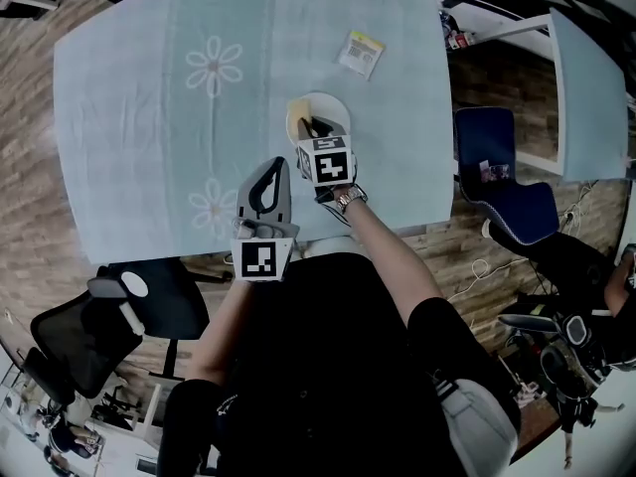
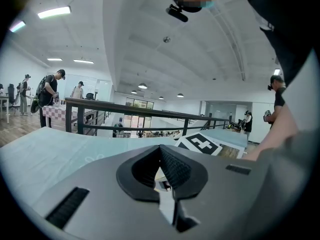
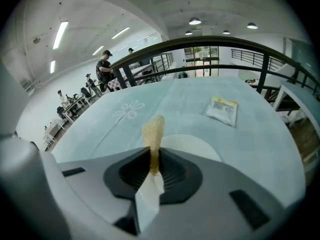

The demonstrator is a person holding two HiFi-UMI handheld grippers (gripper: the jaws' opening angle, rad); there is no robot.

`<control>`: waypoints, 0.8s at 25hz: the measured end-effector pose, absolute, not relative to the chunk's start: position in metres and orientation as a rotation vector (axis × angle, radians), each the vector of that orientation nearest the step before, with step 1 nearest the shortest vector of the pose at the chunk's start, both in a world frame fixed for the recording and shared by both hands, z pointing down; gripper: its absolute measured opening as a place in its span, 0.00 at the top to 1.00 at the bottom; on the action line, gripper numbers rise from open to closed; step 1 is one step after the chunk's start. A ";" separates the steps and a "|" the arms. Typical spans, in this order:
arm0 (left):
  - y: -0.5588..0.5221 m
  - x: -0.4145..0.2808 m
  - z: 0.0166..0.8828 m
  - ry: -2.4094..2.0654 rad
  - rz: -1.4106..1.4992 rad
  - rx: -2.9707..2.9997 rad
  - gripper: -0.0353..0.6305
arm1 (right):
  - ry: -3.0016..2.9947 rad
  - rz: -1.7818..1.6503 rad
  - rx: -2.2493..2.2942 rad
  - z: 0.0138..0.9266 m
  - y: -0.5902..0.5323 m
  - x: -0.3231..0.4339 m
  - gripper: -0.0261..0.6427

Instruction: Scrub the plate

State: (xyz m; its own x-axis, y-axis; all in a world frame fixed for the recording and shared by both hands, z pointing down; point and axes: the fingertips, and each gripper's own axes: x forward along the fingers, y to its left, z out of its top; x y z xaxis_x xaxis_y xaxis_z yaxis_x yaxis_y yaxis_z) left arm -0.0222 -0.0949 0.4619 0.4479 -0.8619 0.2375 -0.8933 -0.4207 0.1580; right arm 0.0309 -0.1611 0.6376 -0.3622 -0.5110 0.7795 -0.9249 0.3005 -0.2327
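Observation:
A white plate [image 1: 328,105] lies on the pale blue flowered tablecloth [image 1: 149,117], near the table's front edge. My right gripper [image 1: 312,129] is over the plate's near left part, shut on a thin yellow sponge [image 1: 297,117]. In the right gripper view the sponge [image 3: 153,130] stands upright out of the right gripper [image 3: 153,160], with the plate [image 3: 197,148] just beyond the jaws. My left gripper [image 1: 277,166] hangs to the left of the plate, tilted up and shut on nothing. In the left gripper view the left gripper [image 2: 161,153] has its ribbed pads together.
A small yellow-and-white packet [image 1: 360,53] [image 3: 221,109] lies on the cloth beyond the plate. A black office chair [image 1: 119,316] stands at the front left and a blue chair [image 1: 502,182] to the right. A second table [image 1: 588,92] is at far right.

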 end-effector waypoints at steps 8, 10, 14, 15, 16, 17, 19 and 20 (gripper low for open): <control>-0.095 -0.034 0.465 -1.550 0.175 2.401 0.93 | -1.951 0.942 1.243 0.654 -0.162 0.024 0.88; -0.098 -0.033 0.466 -1.553 0.173 2.394 0.93 | -1.939 0.949 1.251 0.656 -0.163 0.028 0.88; -0.099 -0.030 0.466 -1.547 0.178 2.398 0.93 | -1.914 0.950 1.270 0.660 -0.162 0.036 0.89; -0.100 -0.029 0.466 -1.545 0.178 2.401 0.93 | -1.908 0.951 1.275 0.661 -0.162 0.037 0.88; -0.100 -0.027 0.466 -1.543 0.180 2.406 0.93 | -1.902 0.953 1.279 0.662 -0.162 0.040 0.88; -0.099 -0.026 0.466 -1.540 0.182 2.411 0.93 | -1.898 0.955 1.282 0.663 -0.161 0.042 0.88; -0.098 -0.023 0.466 -1.536 0.180 2.417 0.93 | -1.894 0.957 1.285 0.664 -0.160 0.046 0.88; -0.098 -0.022 0.466 -1.535 0.178 2.419 0.93 | -1.892 0.953 1.286 0.665 -0.159 0.048 0.88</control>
